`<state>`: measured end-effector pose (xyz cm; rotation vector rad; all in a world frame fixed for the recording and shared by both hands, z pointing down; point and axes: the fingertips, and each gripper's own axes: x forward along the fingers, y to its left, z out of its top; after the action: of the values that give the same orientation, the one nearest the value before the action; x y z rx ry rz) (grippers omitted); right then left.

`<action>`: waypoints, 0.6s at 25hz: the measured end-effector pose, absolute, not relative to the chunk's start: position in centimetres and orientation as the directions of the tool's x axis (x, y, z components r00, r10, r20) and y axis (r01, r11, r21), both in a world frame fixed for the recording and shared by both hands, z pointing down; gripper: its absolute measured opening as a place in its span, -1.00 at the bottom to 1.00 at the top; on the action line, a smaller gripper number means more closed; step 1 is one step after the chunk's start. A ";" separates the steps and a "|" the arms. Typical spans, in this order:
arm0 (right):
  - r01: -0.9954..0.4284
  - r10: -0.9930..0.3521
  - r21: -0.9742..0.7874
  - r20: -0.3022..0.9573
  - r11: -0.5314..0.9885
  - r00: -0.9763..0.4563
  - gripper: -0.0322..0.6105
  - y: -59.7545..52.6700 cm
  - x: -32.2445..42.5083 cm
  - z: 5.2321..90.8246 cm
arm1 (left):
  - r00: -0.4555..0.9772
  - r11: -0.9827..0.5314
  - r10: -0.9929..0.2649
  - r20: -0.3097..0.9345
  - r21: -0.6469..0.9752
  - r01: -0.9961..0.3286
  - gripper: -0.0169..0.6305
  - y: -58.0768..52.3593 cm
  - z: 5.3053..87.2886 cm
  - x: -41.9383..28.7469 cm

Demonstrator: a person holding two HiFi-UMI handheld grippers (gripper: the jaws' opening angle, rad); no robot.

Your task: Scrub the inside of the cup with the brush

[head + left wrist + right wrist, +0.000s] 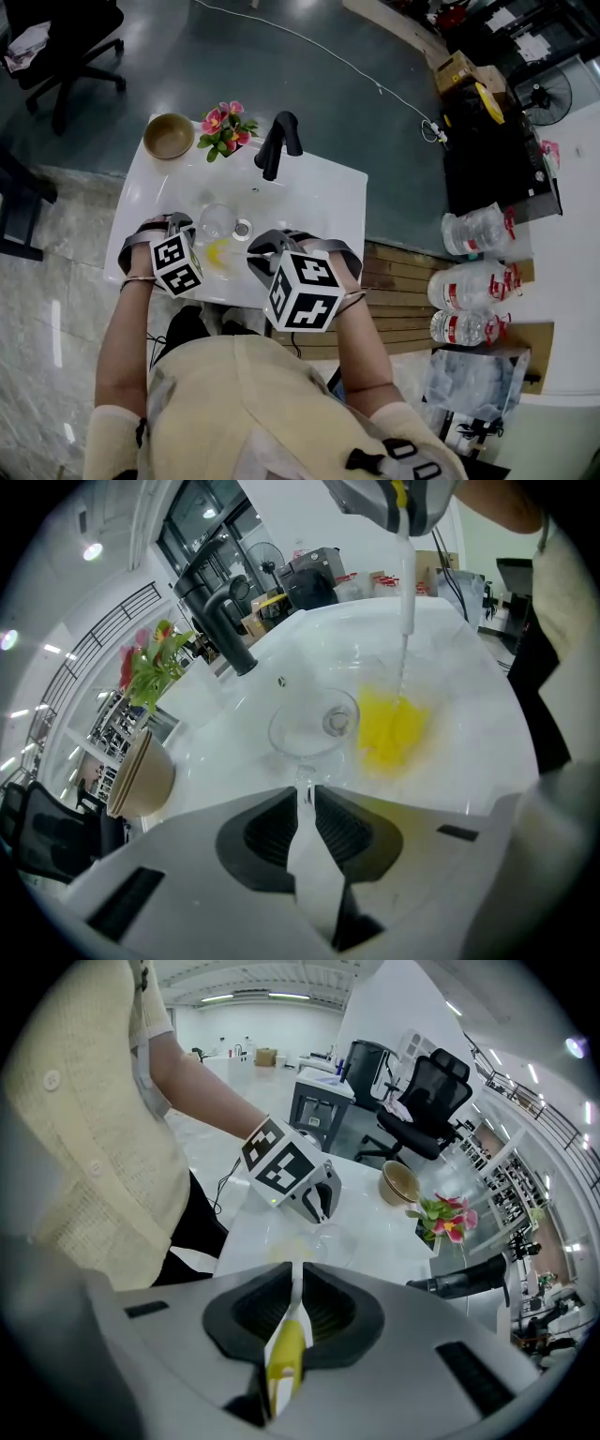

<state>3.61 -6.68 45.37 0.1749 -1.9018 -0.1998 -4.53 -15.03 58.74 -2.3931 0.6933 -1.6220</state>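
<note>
White sink [314, 197]: cup [312, 722] in left gripper [305, 797], brush [286, 1346] in right gripper [296, 1277]

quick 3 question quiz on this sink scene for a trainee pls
1. True or false: the yellow head of the brush is inside the glass cup.
2. What does the left hand-held gripper grip? A) the cup's stem B) the faucet C) the bowl
3. Fill in: the right hand-held gripper is shut on the ____.

Key: 1 false, the head rests on the sink beside the cup; 2 A; 3 brush.
</note>
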 end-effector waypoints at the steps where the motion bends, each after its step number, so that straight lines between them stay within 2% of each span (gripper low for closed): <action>1: -0.022 -0.219 0.225 0.917 0.974 -0.334 -0.76 -6.7 3.4 45.4 | 0.300 -0.877 -0.466 0.833 -0.389 -0.281 -0.75 -15.1 58.7 -4.5; 15: 0.003 -0.240 0.265 0.876 0.964 -0.418 -0.74 -7.4 0.2 44.6 | 0.304 -0.878 -0.463 0.832 -0.385 -0.283 -0.75 -15.1 58.7 -4.5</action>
<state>0.16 -7.40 44.61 0.1688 -1.9871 -0.2708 -4.49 -15.09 58.73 -2.3984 0.6939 -1.6190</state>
